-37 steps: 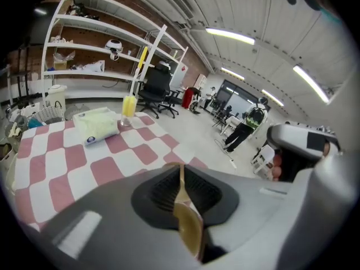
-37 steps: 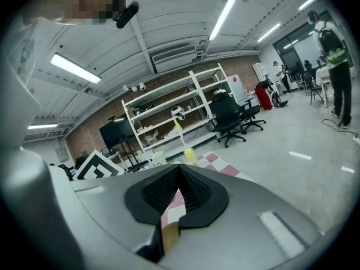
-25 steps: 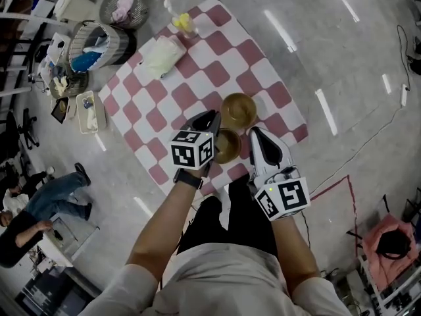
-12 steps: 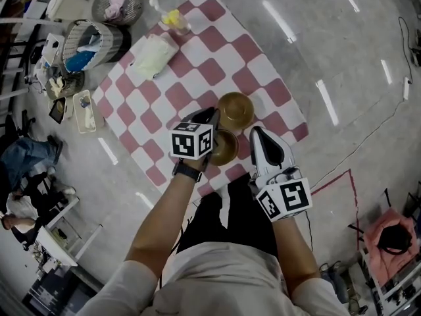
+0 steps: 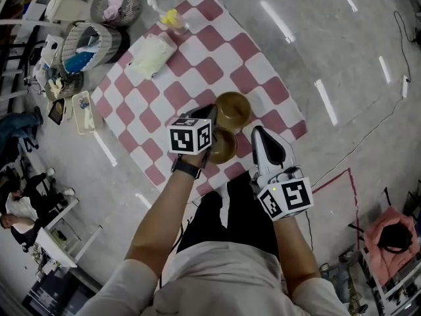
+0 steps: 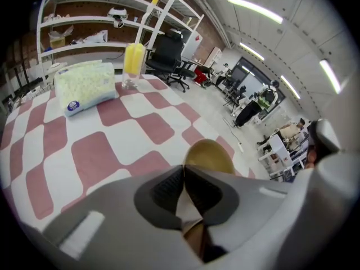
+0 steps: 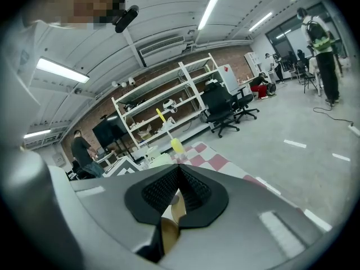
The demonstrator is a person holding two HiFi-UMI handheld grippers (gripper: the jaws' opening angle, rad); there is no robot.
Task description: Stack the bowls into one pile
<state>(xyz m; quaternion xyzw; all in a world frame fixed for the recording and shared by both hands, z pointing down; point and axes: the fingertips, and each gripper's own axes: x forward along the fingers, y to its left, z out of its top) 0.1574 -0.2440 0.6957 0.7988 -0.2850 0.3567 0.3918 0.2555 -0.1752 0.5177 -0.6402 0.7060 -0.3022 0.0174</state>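
Golden-brown, the two bowls sit close together at the near end of a red-and-white checked cloth. The far bowl stands open side up on the cloth. The near bowl is just beside it, towards the person and between the two grippers. From the head view I cannot tell whether it rests on the cloth or is lifted off it.

The left tongs are clenched, with a thin tan strip of bowl wall pinched between the ribbed black pads. The far bowl shows just past their tips in the left gripper view. The right tongs are clenched too. Their tips meet, and a sliver of the same tan and brown sits between the pads lower down — so both seem to be gripping the near bowl by its rim, one on each side.

At the far end of the cloth, well apart from the bowls, lies a pale green packet. Next to it stands a glass of yellow drink with a long straw. Off the cloth's far left corner are two round wire baskets — one beside the other.
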